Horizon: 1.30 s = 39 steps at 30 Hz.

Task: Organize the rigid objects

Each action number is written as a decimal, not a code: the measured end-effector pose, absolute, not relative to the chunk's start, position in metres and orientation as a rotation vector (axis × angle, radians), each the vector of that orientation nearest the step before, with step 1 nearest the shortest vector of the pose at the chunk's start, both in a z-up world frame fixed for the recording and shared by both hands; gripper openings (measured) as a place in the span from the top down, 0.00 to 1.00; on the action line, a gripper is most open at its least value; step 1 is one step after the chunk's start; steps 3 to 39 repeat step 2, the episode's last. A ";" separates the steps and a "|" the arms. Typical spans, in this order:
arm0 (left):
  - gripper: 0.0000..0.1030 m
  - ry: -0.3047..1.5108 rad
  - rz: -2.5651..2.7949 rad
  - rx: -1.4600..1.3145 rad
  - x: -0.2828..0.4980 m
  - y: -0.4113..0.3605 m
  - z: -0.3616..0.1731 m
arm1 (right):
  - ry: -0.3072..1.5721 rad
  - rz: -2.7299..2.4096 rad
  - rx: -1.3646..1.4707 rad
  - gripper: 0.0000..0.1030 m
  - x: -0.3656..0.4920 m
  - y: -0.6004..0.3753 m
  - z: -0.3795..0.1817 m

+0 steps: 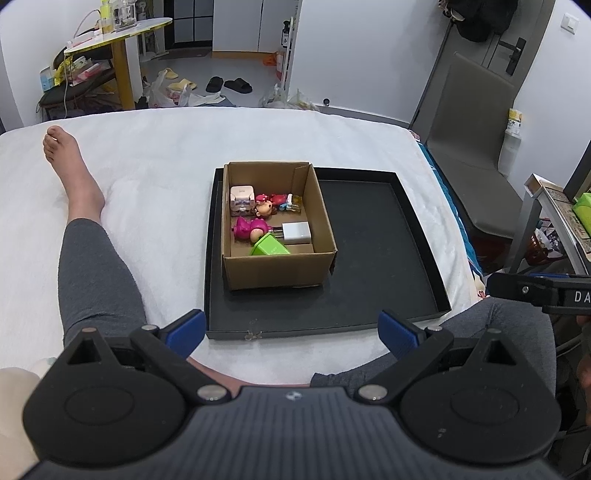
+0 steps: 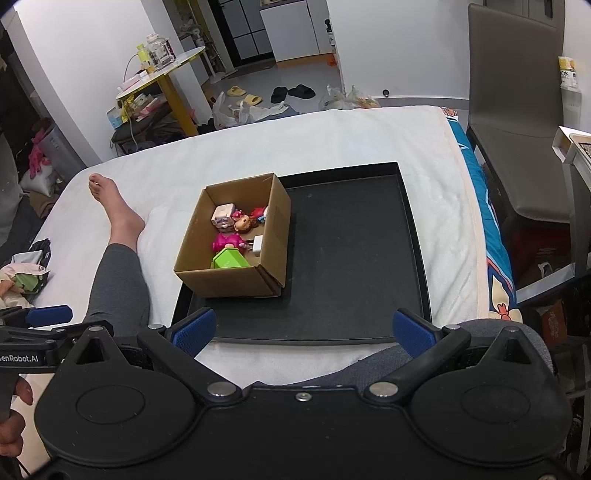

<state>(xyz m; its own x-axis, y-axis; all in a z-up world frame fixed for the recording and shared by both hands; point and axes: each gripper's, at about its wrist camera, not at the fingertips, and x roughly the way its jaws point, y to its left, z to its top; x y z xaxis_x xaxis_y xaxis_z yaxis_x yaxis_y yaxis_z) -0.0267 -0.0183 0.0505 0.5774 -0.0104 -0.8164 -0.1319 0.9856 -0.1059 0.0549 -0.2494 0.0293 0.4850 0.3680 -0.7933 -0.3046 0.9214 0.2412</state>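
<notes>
An open cardboard box [image 1: 277, 267] [image 2: 229, 282] stands in the left part of a black tray [image 1: 373, 236] [image 2: 354, 258] on a white bed. Inside lie a green block [image 1: 269, 247] [image 2: 229, 259], a white charger [image 1: 296, 232] [image 2: 257, 245], a pink figure [image 1: 249, 227] [image 2: 227, 240], a brown-haired doll [image 1: 266, 206] [image 2: 243, 221] and a pale pink cube [image 1: 241, 197] [image 2: 222, 215]. My left gripper [image 1: 291, 330] is open and empty, held near the tray's front edge. My right gripper [image 2: 304, 330] is open and empty, over the tray's front edge.
The person's leg and bare foot [image 1: 70, 177] [image 2: 114, 206] lie on the bed left of the tray. A grey chair [image 1: 472, 155] [image 2: 517, 122] stands right of the bed. A yellow side table [image 1: 118, 33] and slippers are on the floor beyond.
</notes>
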 end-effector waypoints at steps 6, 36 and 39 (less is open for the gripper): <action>0.04 0.952 0.069 -0.166 -0.026 -0.016 0.050 | 0.986 0.408 0.073 0.00 0.056 -0.249 0.026; 0.04 0.952 0.069 -0.166 -0.026 -0.016 0.050 | 0.986 0.408 0.073 0.00 0.056 -0.249 0.026; 0.04 0.952 0.069 -0.166 -0.026 -0.016 0.050 | 0.986 0.408 0.073 0.00 0.056 -0.249 0.026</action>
